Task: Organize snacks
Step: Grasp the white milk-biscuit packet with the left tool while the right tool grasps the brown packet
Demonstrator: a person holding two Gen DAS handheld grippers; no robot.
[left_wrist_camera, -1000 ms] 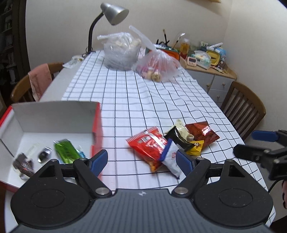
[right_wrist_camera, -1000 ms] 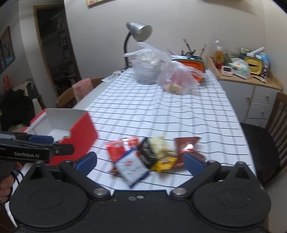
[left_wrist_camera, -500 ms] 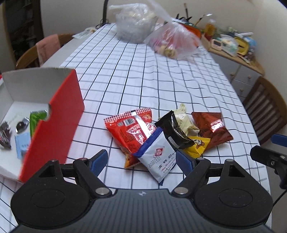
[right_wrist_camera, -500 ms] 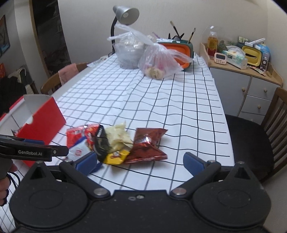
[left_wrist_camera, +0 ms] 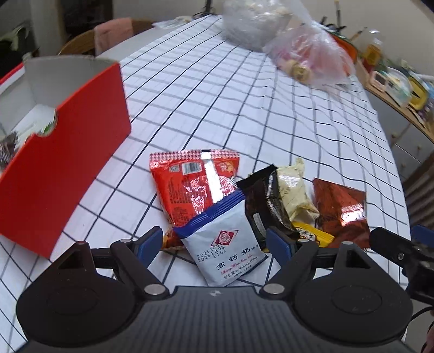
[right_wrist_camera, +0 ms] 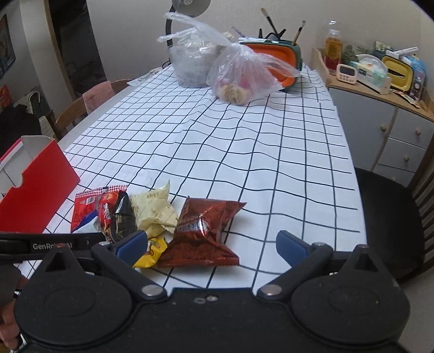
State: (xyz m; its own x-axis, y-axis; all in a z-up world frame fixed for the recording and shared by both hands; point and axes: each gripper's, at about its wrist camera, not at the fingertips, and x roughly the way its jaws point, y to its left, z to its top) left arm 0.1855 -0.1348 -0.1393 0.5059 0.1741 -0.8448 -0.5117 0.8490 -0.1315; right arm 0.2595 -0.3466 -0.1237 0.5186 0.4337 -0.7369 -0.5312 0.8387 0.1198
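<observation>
Snack pile near edge of checked surface (left_wrist_camera: 244,108): white-blue packet (left_wrist_camera: 227,244) overlapping red packet (left_wrist_camera: 190,184), black packet (left_wrist_camera: 260,201), cream wrapper (left_wrist_camera: 294,190), yellow packet (right_wrist_camera: 152,251), dark-red bag (right_wrist_camera: 202,230) rightmost. Open red box (left_wrist_camera: 62,163) left, some snacks inside.

Six snack packets (left_wrist_camera: 225,244), one box (left_wrist_camera: 65,168)

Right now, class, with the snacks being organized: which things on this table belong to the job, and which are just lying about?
Part of the job:
red box
red packet
white and blue packet
black packet
cream packet
dark red packet
yellow packet

Just lying about:
two plastic bags
desk lamp
orange tub
</observation>
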